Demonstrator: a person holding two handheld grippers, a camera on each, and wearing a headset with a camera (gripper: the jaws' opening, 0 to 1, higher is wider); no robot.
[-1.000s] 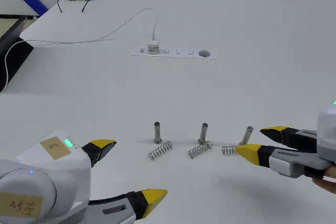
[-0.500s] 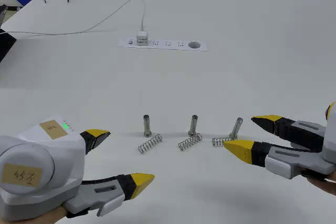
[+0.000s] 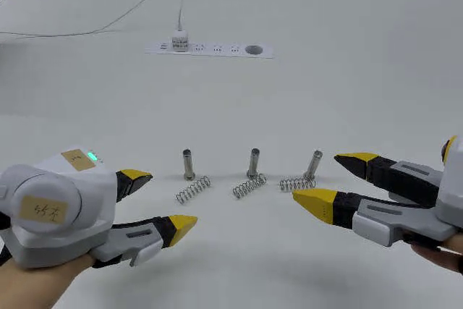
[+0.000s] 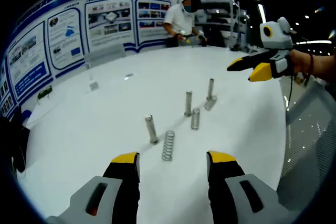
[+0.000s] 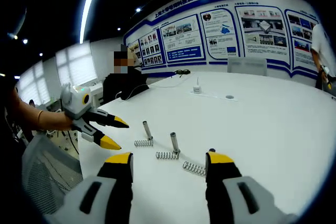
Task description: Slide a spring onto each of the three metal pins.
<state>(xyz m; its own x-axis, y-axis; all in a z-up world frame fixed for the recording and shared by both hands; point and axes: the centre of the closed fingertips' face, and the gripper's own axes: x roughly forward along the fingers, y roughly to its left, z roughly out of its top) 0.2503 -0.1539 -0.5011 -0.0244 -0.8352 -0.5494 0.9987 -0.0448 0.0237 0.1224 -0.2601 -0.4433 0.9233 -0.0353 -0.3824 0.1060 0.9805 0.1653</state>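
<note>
Springs, three, none on a pin yet. Each lies on its side on the counter point(image 3: 325, 92) just in front of its pin: left spring point(image 3: 192, 189) beside left pin point(image 3: 188, 164), middle spring point(image 3: 249, 186) with one end at the foot of middle pin point(image 3: 254, 162), right spring point(image 3: 293, 184) likewise at right pin point(image 3: 314, 164). The pins stand in a row. The right pin reads as leaning in the head view, which may be perspective.

Handling, my judgement: thin open-wound wire coils, very light and soft along the axis. They are round, so they are likely to roll on the smooth top. A hard pinch would squash one or shoot it out. I would take a spring lightly across its middle, leaving both ends free so the bore can find the pin tip. The pins are short bright metal cylinders, stiff and slick. I cannot tell whether they are fixed down.

Left gripper point(image 3: 171, 197): jaws wide apart, holding nothing, near the left spring.
Right gripper point(image 3: 317, 176): jaws wide apart, holding nothing. In the right gripper view the right spring lies between the jaws, apart from both.
Both have yellow tips, black fingers and grey bodies.

Counter: white, matt, plain. Further back there is a white power strip point(image 3: 210, 49) with a cable point(image 3: 123, 16).
</note>
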